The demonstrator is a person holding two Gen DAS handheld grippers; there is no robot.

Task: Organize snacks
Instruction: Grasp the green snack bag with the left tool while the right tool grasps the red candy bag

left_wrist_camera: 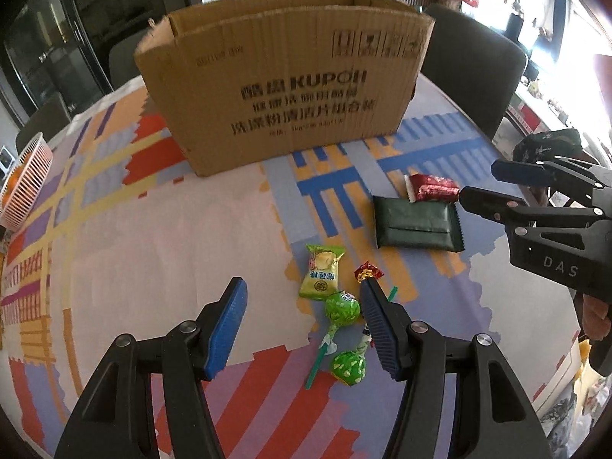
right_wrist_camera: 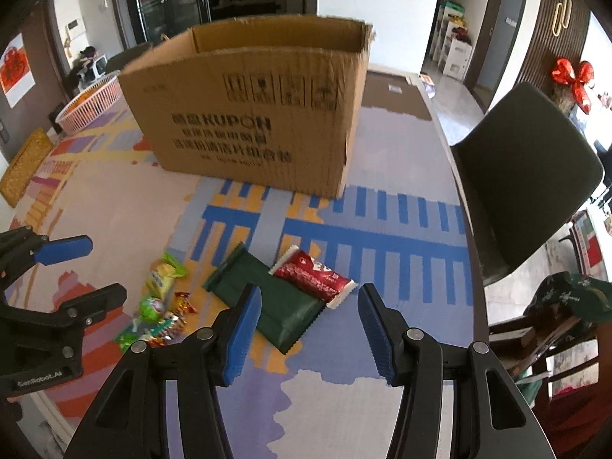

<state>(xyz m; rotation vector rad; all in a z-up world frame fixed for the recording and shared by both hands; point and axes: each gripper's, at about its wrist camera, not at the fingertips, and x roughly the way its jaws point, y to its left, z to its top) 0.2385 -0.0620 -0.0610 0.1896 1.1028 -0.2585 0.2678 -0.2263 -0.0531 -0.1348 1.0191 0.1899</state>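
- Left gripper (left_wrist_camera: 302,298) hangs half-open and empty over green lollipops (left_wrist_camera: 342,309), in front of the cardboard box (left_wrist_camera: 283,88).
- Right gripper (right_wrist_camera: 310,306), likewise half-open and empty, hovers above the dark green packet (right_wrist_camera: 267,298), also before the box.

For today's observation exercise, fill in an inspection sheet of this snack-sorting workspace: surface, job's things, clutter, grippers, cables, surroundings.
Surface: table under a colourful patterned cloth.
Job's things: open cardboard box; dark green packet with red packet at its far edge; green candy; two green lollipops.
Clutter: pink basket at the table's edge.
Grippers: left gripper and right gripper open, holding nothing.
Cables: nothing seen.
Surroundings: dark chair, red bow.
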